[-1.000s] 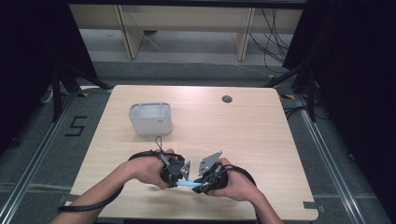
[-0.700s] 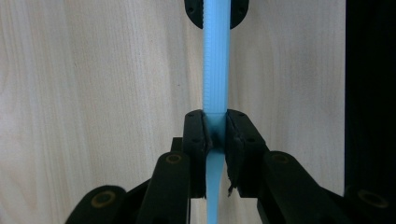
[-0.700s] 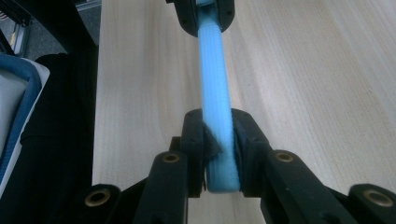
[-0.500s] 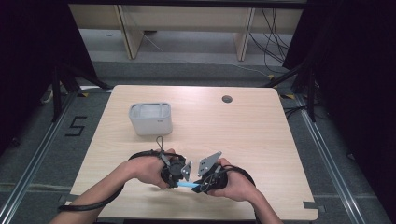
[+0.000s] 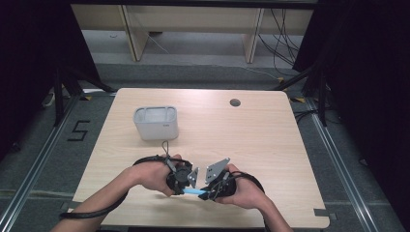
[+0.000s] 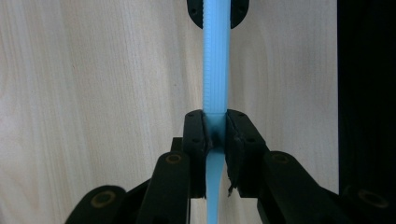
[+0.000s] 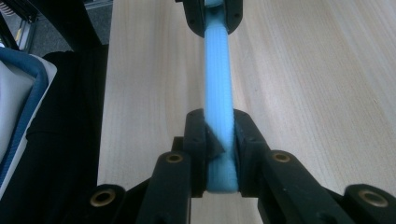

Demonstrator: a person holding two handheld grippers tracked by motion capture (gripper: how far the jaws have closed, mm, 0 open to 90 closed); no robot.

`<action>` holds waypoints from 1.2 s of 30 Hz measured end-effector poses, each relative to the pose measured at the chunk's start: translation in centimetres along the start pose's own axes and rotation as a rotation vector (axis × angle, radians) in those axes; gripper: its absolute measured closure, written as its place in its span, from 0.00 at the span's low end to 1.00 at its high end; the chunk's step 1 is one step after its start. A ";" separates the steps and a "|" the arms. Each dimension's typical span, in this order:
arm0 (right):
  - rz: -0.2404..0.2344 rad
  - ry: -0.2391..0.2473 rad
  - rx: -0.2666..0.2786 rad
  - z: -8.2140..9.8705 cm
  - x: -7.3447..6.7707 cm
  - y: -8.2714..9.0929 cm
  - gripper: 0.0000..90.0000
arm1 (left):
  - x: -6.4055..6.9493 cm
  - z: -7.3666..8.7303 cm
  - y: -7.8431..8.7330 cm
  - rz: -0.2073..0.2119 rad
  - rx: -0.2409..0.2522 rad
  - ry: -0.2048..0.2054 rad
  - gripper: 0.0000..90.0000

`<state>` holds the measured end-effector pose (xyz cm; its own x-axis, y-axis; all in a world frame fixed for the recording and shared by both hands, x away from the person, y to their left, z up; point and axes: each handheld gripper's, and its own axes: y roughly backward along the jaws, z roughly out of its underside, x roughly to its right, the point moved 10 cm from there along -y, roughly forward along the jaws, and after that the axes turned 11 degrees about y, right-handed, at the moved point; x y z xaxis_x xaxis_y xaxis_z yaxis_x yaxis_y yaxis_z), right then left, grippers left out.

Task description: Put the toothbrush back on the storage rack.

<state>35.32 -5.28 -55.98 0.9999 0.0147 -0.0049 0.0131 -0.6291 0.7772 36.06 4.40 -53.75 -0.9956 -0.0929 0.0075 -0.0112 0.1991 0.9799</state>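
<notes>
A light blue ribbed plastic stick (image 5: 193,192) hangs level just above the front of the wooden table (image 5: 270,145), spanning the gap between both hands. My left gripper (image 5: 186,189) is shut on one end of it. In the left gripper view the pads (image 6: 195,133) pinch the stick (image 6: 215,60), and the other gripper grips it at the top. My right gripper (image 5: 205,194) is shut on the other end. In the right gripper view its jaws (image 7: 219,130) clamp the thicker blue part (image 7: 218,70), which runs up to the left gripper's jaws.
A grey open-topped container (image 5: 155,123) stands on the table's left half, beyond the hands. A small round hole (image 5: 235,102) sits near the far edge. Dark floor and metal rails border the table on both sides.
</notes>
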 end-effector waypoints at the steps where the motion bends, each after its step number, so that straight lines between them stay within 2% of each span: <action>1: 0.001 0.008 0.000 0.0 0.1 0.0 0.87 | 0.0 -0.1 0.1 -0.002 0.002 0.000 0.87; 5: 0.009 0.001 0.011 -0.1 0.2 0.1 0.88 | -0.1 -0.1 0.1 -0.010 0.012 0.003 0.86; 8: 0.031 0.023 0.020 -0.1 0.6 0.4 0.88 | -0.6 -0.5 0.9 -0.047 0.080 0.031 0.77; 9: 0.028 0.005 0.019 0.0 0.5 0.5 0.88 | -0.7 -0.5 1.3 -0.058 0.108 0.041 0.72; 10: 0.033 0.004 0.026 0.1 0.6 0.6 0.88 | -0.8 -0.6 1.8 -0.077 0.145 0.046 0.68; 11: 0.038 -0.049 0.018 0.3 0.4 0.8 0.88 | -0.9 -0.7 2.3 -0.096 0.195 0.063 0.61; 12: 0.048 -0.059 0.017 0.5 0.5 1.0 0.88 | -0.9 -0.7 2.7 -0.108 0.243 0.095 0.57; 13: 0.048 -0.059 0.017 0.5 0.5 1.0 0.88 | -0.9 -0.7 2.7 -0.108 0.243 0.095 0.56; 14: 0.075 -0.068 0.033 0.8 1.0 1.4 0.88 | -0.9 -0.6 3.7 -0.138 0.337 0.124 0.54; 15: 0.088 -0.082 0.034 1.0 1.2 1.6 0.88 | -0.9 -0.5 4.2 -0.155 0.390 0.139 0.53; 16: 0.101 -0.081 0.045 1.2 1.5 1.8 0.88 | -0.6 -0.4 4.5 -0.148 0.446 0.175 0.52; 17: 0.124 -0.103 0.048 1.4 1.8 2.0 0.88 | -0.4 -0.2 4.7 -0.143 0.496 0.183 0.52; 18: 0.142 -0.100 0.056 1.6 2.1 2.2 0.88 | 0.0 -0.2 4.7 -0.136 0.559 0.209 0.51; 19: 0.142 -0.100 0.056 1.6 2.1 2.2 0.88 | 0.0 -0.2 4.7 -0.136 0.559 0.209 0.51; 20: 0.158 -0.111 0.060 1.8 2.2 2.4 0.88 | 0.4 0.0 4.7 -0.126 0.604 0.230 0.51; 21: 0.197 -0.135 0.082 2.2 2.6 2.7 0.88 | 1.0 0.5 4.3 -0.115 0.674 0.266 0.50; 22: 0.216 -0.152 0.094 2.3 2.8 2.8 0.88 | 1.0 0.8 4.2 -0.127 0.706 0.293 0.49; 24: 0.252 -0.171 0.120 2.5 3.1 3.2 0.88 | 0.8 1.6 3.8 -0.140 0.755 0.351 0.48; 25: 0.279 -0.177 0.138 2.5 3.4 3.3 0.88 | 0.8 1.6 3.8 -0.140 0.755 0.351 0.46; 26: 0.299 -0.180 0.152 2.6 3.6 3.4 0.88 | 0.4 2.1 3.5 -0.150 0.815 0.429 0.44; 27: 0.299 -0.180 0.152 2.6 3.6 3.4 0.88 | 0.4 2.1 3.5 -0.150 0.815 0.429 0.43; 28: 0.334 -0.203 0.187 2.5 3.8 3.8 0.88 | -0.1 2.5 3.3 -0.137 0.887 0.515 0.42; 29: 0.356 -0.215 0.207 2.4 4.0 3.8 0.88 | -0.4 2.5 3.1 -0.127 0.928 0.573 0.41; 30: 0.356 -0.215 0.207 2.4 4.0 3.8 0.88 | -0.4 2.5 3.1 -0.127 0.928 0.573 0.40; 31: 0.376 -0.220 0.226 2.4 4.1 4.0 0.88 | -0.8 2.8 2.9 -0.120 0.957 0.620 0.40; 32: 0.403 -0.249 0.253 2.4 4.3 4.3 0.88 | -1.4 3.1 2.6 -0.125 0.987 0.694 0.39; 33: 0.410 -0.267 0.272 2.3 4.3 4.3 0.88 | -1.7 3.1 2.4 -0.117 1.003 0.726 0.39; 34: 0.410 -0.267 0.272 2.3 4.3 4.3 0.88 | -1.7 3.1 2.4 -0.117 1.003 0.726 0.39; 35: 0.424 -0.268 0.313 1.9 4.4 4.3 0.88 | -2.0 3.2 2.3 -0.112 1.018 0.763 0.39; 36: 0.428 -0.278 0.321 1.7 4.4 4.3 0.88 | -2.5 3.1 2.3 -0.108 1.047 0.806 0.39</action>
<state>39.77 -9.27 -53.76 0.8810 -0.4682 0.0681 -0.4323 -0.7381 0.5180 38.28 8.09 -52.10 -0.6557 -0.6331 0.4113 -0.5143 0.7734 0.3707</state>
